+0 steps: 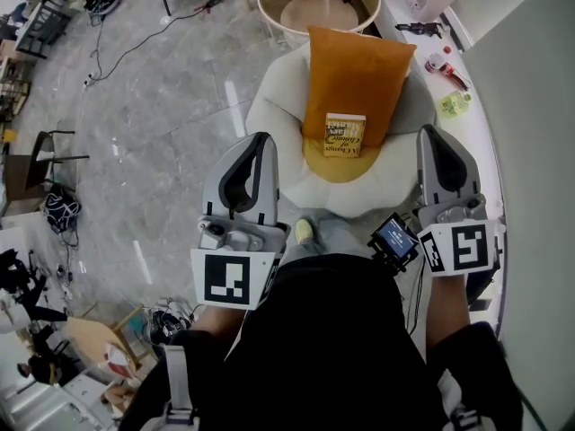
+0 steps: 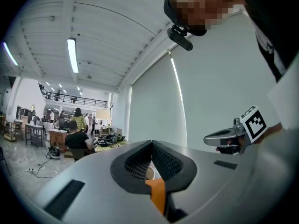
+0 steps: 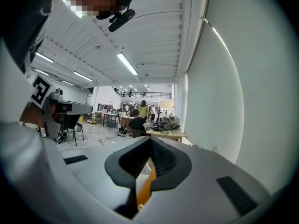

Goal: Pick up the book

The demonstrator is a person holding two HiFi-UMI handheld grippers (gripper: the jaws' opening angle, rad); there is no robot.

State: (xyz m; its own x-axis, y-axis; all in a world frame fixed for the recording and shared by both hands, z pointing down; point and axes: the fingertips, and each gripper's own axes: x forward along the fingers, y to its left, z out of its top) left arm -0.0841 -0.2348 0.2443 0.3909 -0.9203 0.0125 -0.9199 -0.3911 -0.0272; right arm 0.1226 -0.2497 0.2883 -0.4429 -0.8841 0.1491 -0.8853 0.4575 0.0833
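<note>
A small yellow book (image 1: 345,136) stands propped against an orange cushion (image 1: 358,61) on a white padded seat (image 1: 269,106) straight ahead in the head view. My left gripper (image 1: 260,138) is held level over the seat's left edge, short of the book and to its left, jaws together with nothing between them. My right gripper (image 1: 429,131) is to the book's right, also shut and empty. In the left gripper view the jaws (image 2: 152,143) meet at the tips, with orange showing below them. The right gripper view shows the same closed tips (image 3: 150,139).
A round wooden tub (image 1: 316,7) stands behind the seat. A white ledge (image 1: 467,83) along the right wall carries small objects. A small screen (image 1: 395,239) hangs near my right hand. Cables and chairs lie on the grey floor at the left. People sit at distant tables.
</note>
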